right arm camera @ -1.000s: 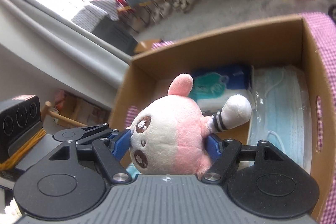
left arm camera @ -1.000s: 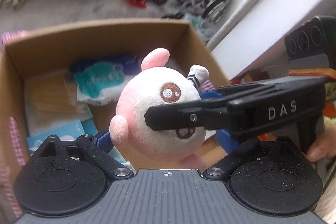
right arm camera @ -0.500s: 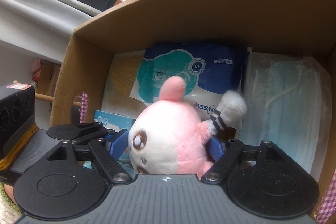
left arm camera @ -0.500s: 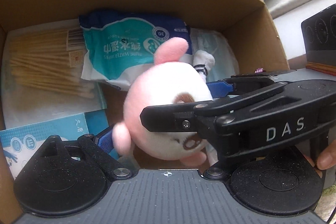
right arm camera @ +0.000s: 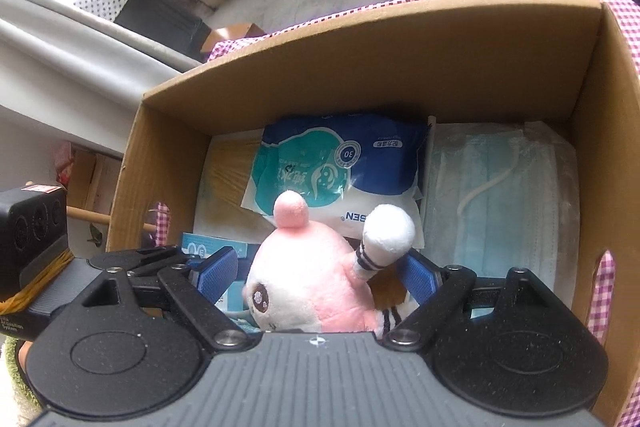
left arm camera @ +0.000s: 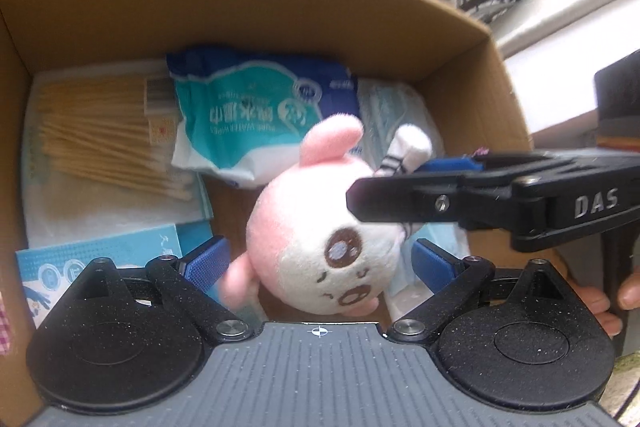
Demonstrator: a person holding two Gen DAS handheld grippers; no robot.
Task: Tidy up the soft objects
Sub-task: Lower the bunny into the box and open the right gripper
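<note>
A pink and white plush toy [left arm camera: 320,247] hangs low inside the cardboard box [left arm camera: 280,7], its face turned toward the left wrist camera. My left gripper [left arm camera: 320,259] is open, and a small gap shows between each blue pad and the toy. My right gripper [right arm camera: 320,273] straddles the same plush toy [right arm camera: 308,283]. Its jaws are opening and the pads [right arm camera: 218,271] stand just off the toy's sides. In the left wrist view the right gripper [left arm camera: 396,183] reaches in from the right across the toy.
The box [right arm camera: 400,67] holds a wet-wipes pack [left arm camera: 256,115], a bag of cotton swabs [left arm camera: 100,135], a light blue carton [left arm camera: 100,251] and packed face masks [right arm camera: 500,195]. Bare cardboard floor shows under the toy. Checked cloth [right arm camera: 624,19] lies under the box.
Both grippers sank into the box with the plush. The right jaws widened off its sides. The toy rolled so its face now points at the left camera.
</note>
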